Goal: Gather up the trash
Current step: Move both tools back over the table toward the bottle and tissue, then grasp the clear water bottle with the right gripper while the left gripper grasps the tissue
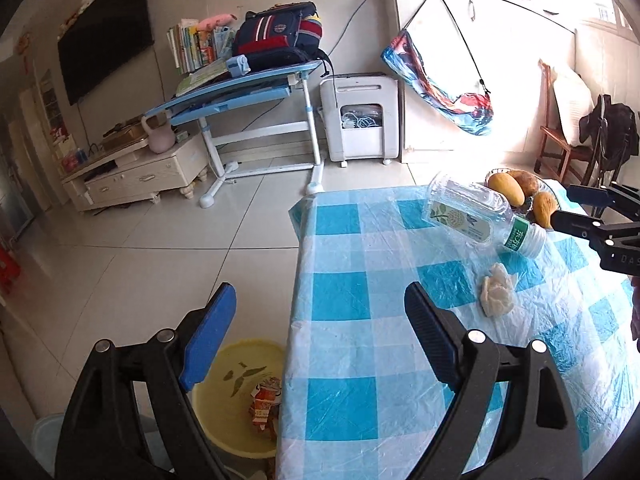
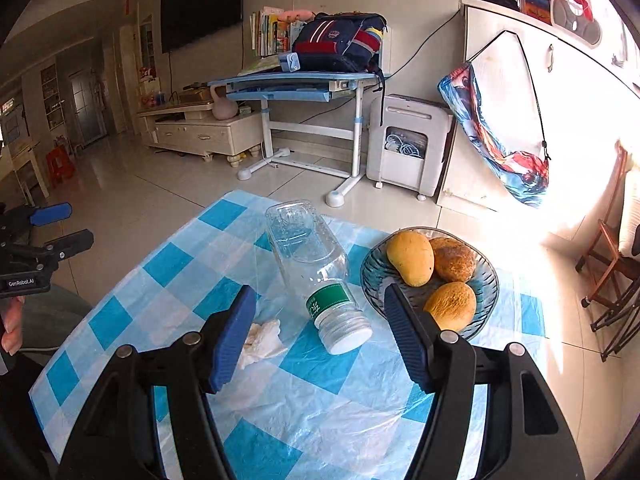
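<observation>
bare tablecloth (image 2: 320, 400) lies open before the bottle (image 2: 316, 276); fruit bowl (image 2: 486, 280) crowds its right.

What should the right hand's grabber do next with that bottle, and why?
Probably slide forward and close on the bottle. It lies on its side on the table, cap end toward the right gripper, whose open fingers hold nothing. The tissue and the bin below can come after.

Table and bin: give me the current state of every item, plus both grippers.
Bottle: on its side, capped, looks empty.
Tissue: crumpled, on the table beside the bottle.
Bowl: upright, holding three mangoes.
Bin: open, a wrapper inside.
Left gripper: open, empty.
Right gripper: open, empty.
</observation>
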`<action>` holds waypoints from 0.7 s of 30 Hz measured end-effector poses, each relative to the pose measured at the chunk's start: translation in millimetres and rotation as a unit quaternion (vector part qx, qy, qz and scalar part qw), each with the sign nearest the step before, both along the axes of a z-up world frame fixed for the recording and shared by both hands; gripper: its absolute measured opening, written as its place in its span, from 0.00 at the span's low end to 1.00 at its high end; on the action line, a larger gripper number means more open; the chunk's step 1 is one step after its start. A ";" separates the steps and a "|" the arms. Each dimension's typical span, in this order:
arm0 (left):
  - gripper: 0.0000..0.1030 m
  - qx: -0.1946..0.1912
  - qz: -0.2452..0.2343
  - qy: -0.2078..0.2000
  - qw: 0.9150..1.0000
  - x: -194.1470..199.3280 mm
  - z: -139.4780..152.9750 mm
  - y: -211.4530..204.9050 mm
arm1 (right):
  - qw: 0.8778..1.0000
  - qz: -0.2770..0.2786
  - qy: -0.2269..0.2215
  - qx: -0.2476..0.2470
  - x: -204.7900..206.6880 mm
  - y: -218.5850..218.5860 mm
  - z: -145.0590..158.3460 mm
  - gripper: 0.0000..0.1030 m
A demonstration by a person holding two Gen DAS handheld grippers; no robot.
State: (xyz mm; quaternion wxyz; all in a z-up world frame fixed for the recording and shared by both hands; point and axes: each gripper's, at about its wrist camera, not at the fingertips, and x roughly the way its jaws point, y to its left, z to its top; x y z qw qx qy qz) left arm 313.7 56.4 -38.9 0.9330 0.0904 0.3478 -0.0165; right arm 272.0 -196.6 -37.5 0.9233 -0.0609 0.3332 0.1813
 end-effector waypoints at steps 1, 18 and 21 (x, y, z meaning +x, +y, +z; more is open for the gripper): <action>0.81 0.001 -0.015 0.004 1.000 -0.4 -3.3 -11.4 | 1.000 0.009 0.003 -0.005 4.5 2.2 -3.1 0.64; 0.81 0.018 -0.109 0.053 0.992 4.0 -39.2 -75.4 | 0.993 0.070 0.080 -0.059 88.3 35.5 -59.4 0.58; 0.81 0.011 -0.112 0.061 0.992 11.0 -43.5 -79.3 | 0.994 0.064 0.082 -0.036 79.0 24.3 -56.7 0.56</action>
